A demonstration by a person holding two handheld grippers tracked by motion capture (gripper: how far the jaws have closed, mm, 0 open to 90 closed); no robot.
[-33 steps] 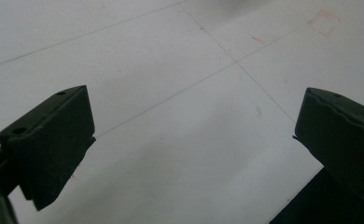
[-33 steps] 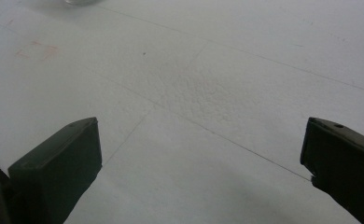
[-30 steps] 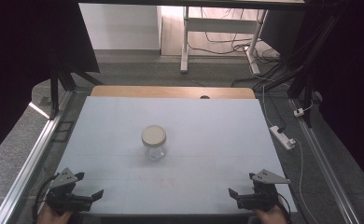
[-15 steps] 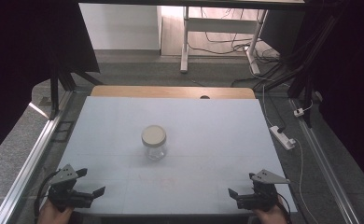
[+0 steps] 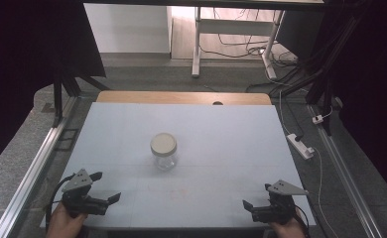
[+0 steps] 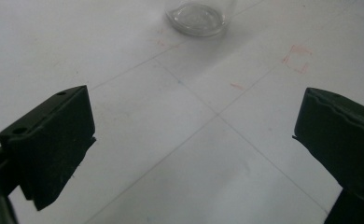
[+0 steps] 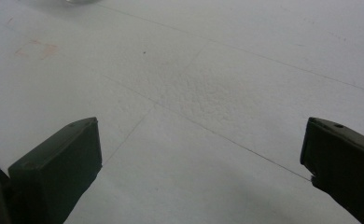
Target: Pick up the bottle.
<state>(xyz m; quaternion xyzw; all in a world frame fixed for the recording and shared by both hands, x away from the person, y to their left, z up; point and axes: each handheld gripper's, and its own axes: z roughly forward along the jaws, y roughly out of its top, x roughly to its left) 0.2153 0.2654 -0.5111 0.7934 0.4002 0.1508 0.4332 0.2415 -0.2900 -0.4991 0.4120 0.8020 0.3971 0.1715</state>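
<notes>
A clear glass jar (image 5: 163, 151) with a beige lid stands upright in the middle of the white table (image 5: 231, 139). Its base shows at the top of the left gripper view (image 6: 196, 16). My left gripper (image 5: 107, 186) hovers near the front left corner, open, nothing between its jaws (image 6: 194, 135), pointing toward the jar. My right gripper (image 5: 257, 196) sits at the front right corner, open and empty (image 7: 201, 158), well away from the jar.
Faint red marks (image 6: 297, 58) and thin pencil lines cross the table top. A wooden strip (image 5: 181, 97) edges the far side. A metal rail (image 5: 32, 173) runs along the left. A power strip (image 5: 300, 145) lies on the floor at right.
My left gripper has crept slightly forward and to the right, toward the jar. The right gripper and the jar have stayed put.
</notes>
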